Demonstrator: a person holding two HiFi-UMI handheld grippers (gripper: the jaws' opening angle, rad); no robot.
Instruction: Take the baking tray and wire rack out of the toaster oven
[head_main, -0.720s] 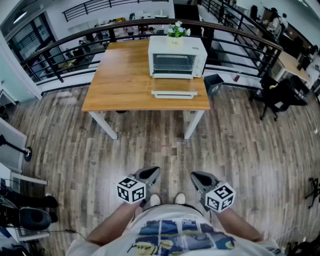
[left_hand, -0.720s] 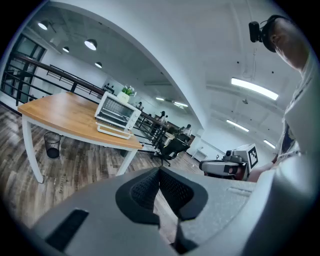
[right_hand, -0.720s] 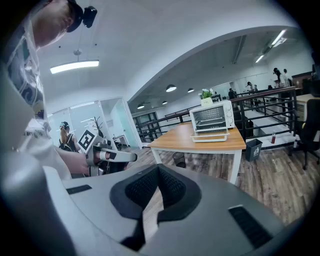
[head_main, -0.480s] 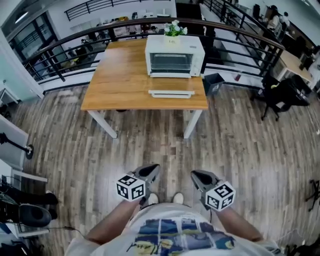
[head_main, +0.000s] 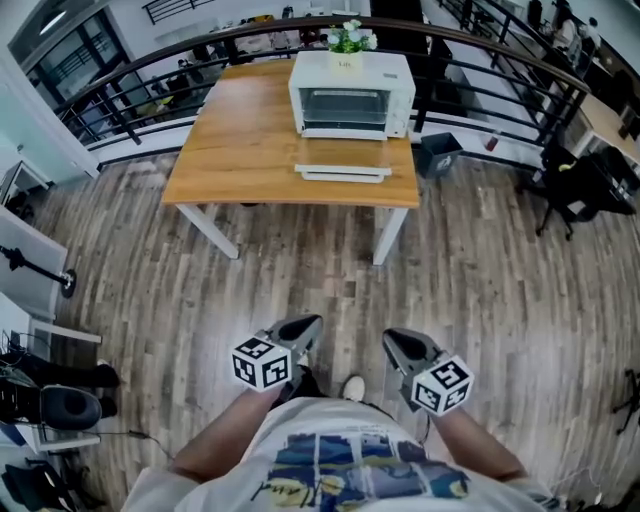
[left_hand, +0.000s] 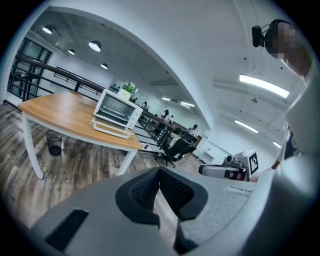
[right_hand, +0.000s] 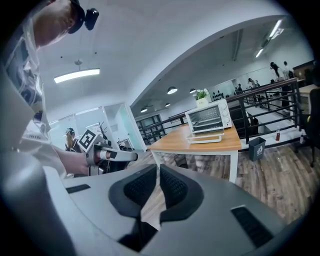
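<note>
The white toaster oven (head_main: 350, 93) stands at the far edge of a wooden table (head_main: 240, 150), well ahead of me. Its door (head_main: 343, 172) lies folded down in front. Inside I make out wire bars but cannot tell tray from rack. Both grippers hang near my waist, far from the table. My left gripper (head_main: 306, 326) is shut and empty, and so is my right gripper (head_main: 392, 340). In the left gripper view its pads (left_hand: 150, 187) meet, with the oven (left_hand: 116, 107) in the distance. The right gripper view shows shut pads (right_hand: 170, 187) and the oven (right_hand: 209, 117).
A potted plant (head_main: 348, 38) sits on the oven. A black railing (head_main: 480, 60) runs behind the table, with a dark bin (head_main: 438, 154) at its right end. Office chairs (head_main: 575, 185) stand at the right, another chair (head_main: 50, 420) at the lower left. Wooden floor lies between me and the table.
The view has shifted slightly and the table sits a little differently in frame. Both grippers stay shut and in much the same place.
</note>
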